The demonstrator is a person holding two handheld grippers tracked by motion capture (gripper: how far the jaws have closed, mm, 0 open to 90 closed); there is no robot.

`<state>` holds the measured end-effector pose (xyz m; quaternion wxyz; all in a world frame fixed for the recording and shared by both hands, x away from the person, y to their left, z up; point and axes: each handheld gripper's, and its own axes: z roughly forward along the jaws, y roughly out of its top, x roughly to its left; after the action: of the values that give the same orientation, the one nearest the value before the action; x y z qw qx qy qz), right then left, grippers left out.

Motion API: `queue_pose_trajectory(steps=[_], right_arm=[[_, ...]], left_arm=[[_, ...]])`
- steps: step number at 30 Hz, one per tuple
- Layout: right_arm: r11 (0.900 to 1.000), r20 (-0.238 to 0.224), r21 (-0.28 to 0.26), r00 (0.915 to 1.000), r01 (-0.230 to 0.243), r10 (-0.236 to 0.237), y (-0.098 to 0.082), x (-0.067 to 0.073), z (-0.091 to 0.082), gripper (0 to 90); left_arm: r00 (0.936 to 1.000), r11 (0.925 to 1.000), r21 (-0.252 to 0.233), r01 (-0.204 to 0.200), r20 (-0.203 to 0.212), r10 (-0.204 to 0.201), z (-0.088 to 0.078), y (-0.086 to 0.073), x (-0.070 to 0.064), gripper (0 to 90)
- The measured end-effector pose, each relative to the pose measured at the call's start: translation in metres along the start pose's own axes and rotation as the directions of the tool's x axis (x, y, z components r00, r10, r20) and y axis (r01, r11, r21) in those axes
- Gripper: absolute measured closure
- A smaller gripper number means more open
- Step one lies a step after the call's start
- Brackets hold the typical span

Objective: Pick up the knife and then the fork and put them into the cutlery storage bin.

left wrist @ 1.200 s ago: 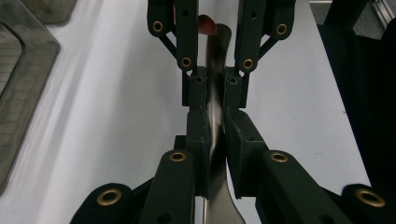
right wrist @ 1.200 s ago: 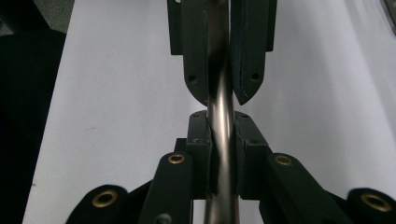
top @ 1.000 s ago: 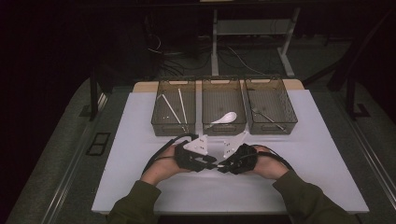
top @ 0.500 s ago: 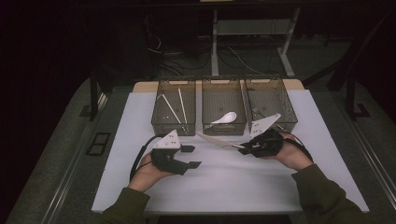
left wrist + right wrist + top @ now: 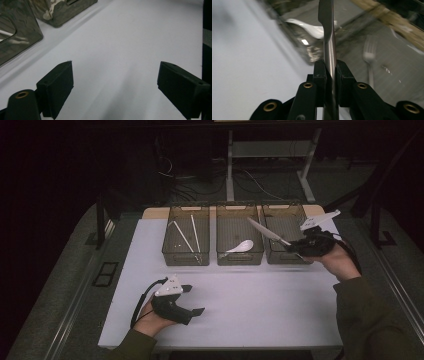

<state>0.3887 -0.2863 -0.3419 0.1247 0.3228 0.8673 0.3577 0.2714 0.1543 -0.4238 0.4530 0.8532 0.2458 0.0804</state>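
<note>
My right gripper (image 5: 294, 247) is shut on the handle of a metal knife (image 5: 265, 231), held in the air over the right-hand bin (image 5: 295, 260) with the blade pointing left over the middle bin. In the right gripper view the knife (image 5: 327, 37) stands straight up between the pads of my right gripper (image 5: 329, 75). A fork (image 5: 369, 57) lies in the bin below. My left gripper (image 5: 195, 299) rests low over the white table near its front left. Its jaws have just been opening, and nothing is between the left gripper's fingers (image 5: 115, 80).
Three clear bins stand in a row at the back of the white tabletop (image 5: 260, 305). The left bin (image 5: 172, 257) holds chopsticks (image 5: 186, 236), and the middle bin (image 5: 225, 259) holds a white spoon (image 5: 241, 246). Dark floor and cables lie beyond.
The two grippers were together at the table's centre. The left one has drawn back to the front left and opened. The right one has risen to the right with the knife.
</note>
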Motion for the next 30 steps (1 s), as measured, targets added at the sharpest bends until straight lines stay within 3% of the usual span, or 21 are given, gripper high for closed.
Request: queue_pose_trajectory(steps=[5,14,23,28,30], right_arm=[[0.993,0.091,0.005,0.9890,-0.117,0.116,0.003,-0.032,-0.002,80.6],[0.969,0.177,0.064,0.9588,-0.237,0.223,0.011,-0.069,0.021,80.8],[0.936,0.209,0.157,0.9364,-0.317,0.282,0.004,-0.086,0.062,80.8],[0.926,0.219,0.189,0.9333,-0.327,0.284,-0.001,-0.085,0.070,79.0],[0.932,0.220,0.159,0.9320,-0.326,0.288,-0.003,-0.085,0.068,71.8]], left_arm=[[0.9995,0.9997,-0.006,0.023,-0.020,-0.023,0.002,0.000,0.003,5.3],[0.9992,0.9997,-0.007,0.022,-0.032,-0.022,0.003,-0.002,0.004,0.0],[0.9997,0.9999,0.004,0.016,-0.017,-0.016,0.005,-0.002,0.003,0.0],[0.9997,0.9998,0.006,0.017,-0.017,-0.017,0.004,-0.003,0.006,0.0],[0.9997,0.9998,0.006,0.019,-0.018,-0.019,0.003,-0.003,0.006,0.0]])
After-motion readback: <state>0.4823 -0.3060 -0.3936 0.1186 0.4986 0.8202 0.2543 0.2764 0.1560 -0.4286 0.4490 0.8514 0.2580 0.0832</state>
